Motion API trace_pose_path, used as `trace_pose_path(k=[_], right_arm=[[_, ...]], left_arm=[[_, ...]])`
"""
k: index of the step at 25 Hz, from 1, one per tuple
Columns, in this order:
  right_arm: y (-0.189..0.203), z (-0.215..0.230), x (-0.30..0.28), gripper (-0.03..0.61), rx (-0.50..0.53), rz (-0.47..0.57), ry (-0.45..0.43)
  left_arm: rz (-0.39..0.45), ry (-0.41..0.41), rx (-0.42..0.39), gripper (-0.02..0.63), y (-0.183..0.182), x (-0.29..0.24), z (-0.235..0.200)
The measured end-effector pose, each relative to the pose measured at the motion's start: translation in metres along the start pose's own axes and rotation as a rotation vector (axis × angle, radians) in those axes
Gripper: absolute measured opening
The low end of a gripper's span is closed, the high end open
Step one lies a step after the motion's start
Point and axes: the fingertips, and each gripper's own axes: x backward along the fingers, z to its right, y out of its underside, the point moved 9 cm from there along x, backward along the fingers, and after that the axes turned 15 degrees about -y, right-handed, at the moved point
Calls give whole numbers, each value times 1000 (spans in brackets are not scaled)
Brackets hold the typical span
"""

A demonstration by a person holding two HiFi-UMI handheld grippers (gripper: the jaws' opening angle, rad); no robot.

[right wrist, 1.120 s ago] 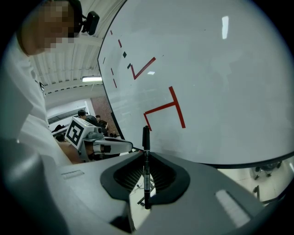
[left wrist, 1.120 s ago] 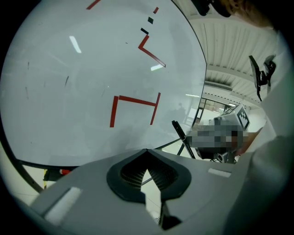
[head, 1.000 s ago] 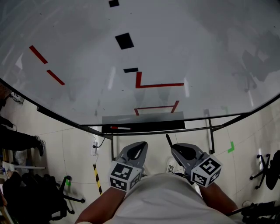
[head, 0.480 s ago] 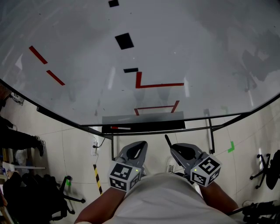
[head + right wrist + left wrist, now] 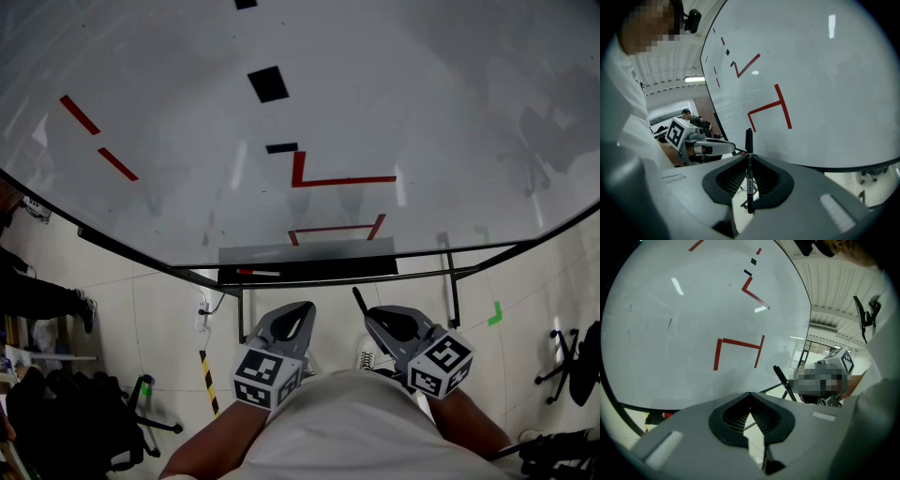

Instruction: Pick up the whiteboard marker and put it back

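Progress: the pick-up appears complete, while the return is not yet done. The right gripper (image 5: 749, 177) has its jaws pinching a black whiteboard marker (image 5: 749, 161) at mid-barrel. The marker stands upright, with its upper end rising above the jaws. In the head view this marker (image 5: 359, 302) projects from the right gripper (image 5: 392, 323), which is held low near the person's torso.

The left gripper (image 5: 751, 414) has its jaws pressed together at the tips, with nothing between them. In the head view the left gripper (image 5: 289, 323) lies beside the right one, apart from it.

What remains, by judgement, is to carry the marker to the dark tray (image 5: 328, 271) under the whiteboard (image 5: 422, 84) and release it there. A red pen (image 5: 258, 274) lies toward the tray's left end.

Writing: the marker's barrel bears a pale printed label, too small to read. The whiteboard shows only red lines (image 5: 339, 180) and black squares (image 5: 268, 84), no words. Each gripper's cube carries only black-and-white square patterns.
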Motion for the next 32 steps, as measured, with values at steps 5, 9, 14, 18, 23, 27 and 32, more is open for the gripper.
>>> trace_pose_path(k=[5,9,14,18,23,27,32], right_arm=[[0,1,0,41,-2,1,0],[0,2,-1,41,-2,-1,-2],[2,2,-2,41,-9,-4,-6],[2,3,-4,41,-10,-7,-9],[0,4,-5,41,-1,-14,-5],[0,5,-7,41,5,-26,-5],[-1,7,-11,41,10,-38,-8]], left_arm=[[-2,-1,1,15,1,-1,0],[4,-1,-2,15,-1,-1,0],[3,-3,1,15,-1,-1,-1],[2,-6,3,15,-1,-1,-2],[-1,-6,6,15,0,-2,-3],[-5,-6,9,15,1,-3,-4],[-7,-7,17,15,2,-5,-6]])
